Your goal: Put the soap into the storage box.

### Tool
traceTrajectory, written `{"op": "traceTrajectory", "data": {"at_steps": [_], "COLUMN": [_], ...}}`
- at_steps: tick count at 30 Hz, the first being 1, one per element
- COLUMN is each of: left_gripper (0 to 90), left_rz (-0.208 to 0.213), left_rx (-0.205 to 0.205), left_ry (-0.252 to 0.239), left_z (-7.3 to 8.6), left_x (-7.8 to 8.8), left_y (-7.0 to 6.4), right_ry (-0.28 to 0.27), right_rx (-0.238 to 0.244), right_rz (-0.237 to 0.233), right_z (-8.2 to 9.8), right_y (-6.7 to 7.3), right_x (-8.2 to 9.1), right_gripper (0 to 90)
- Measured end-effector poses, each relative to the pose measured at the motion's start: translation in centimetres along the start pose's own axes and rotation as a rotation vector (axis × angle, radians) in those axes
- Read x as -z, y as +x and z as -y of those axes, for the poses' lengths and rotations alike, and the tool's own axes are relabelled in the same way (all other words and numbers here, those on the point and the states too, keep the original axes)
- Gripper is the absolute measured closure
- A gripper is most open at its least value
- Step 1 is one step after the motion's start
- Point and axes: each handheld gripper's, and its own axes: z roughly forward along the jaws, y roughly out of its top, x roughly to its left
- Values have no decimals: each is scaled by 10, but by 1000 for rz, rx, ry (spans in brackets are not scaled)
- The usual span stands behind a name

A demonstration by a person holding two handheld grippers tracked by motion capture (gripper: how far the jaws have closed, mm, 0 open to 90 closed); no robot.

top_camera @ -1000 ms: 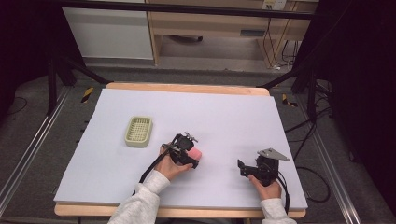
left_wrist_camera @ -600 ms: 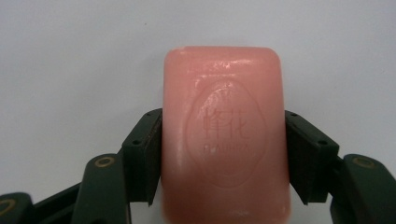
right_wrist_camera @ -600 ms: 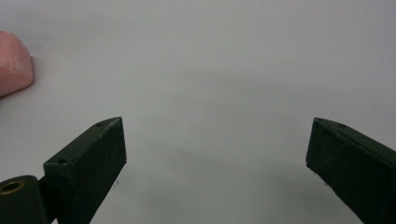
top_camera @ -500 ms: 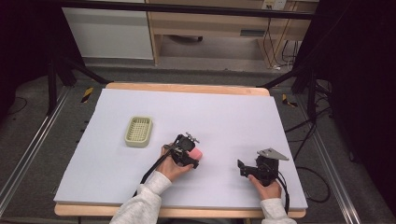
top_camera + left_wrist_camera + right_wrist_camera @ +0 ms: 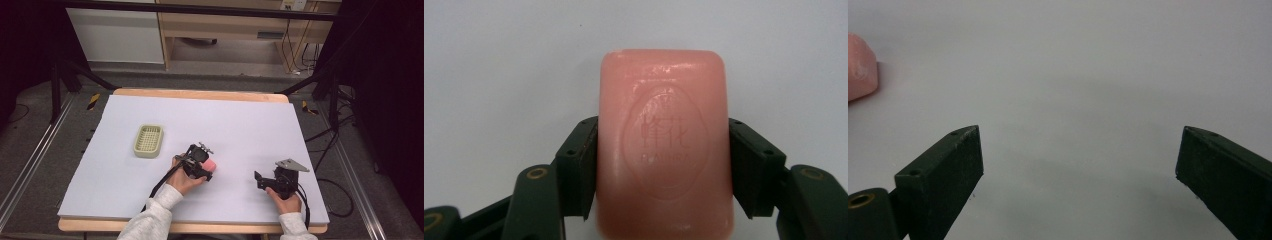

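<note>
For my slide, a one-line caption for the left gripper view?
Left gripper clamps a pink soap bar over the white table.

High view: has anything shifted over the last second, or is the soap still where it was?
Nothing visibly changed. The left gripper stays closed on the pink soap on the table, the right gripper stays open and apart, and the green dish has not moved.
</note>
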Motion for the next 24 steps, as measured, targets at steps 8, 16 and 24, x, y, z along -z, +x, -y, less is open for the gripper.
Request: {"op": "traceTrajectory", "data": {"at_steps": [8, 16, 24], "left_gripper": [372, 372, 372], "left_rz": [0, -8, -15], "left_rx": [13, 38, 74], "left_ry": [-15, -35, -67], "left_z": [3, 8, 13], "left_x": [15, 33, 52], "left_y": [8, 21, 36], "right_ry": [0, 0, 0], "right_rx": [-3, -4, -8], "right_rz": [0, 1, -3], "right_z": [0, 1, 1], "right_y": [0, -1, -1], "right_x": [0, 0, 1], "right_gripper": [53, 53, 53]}}
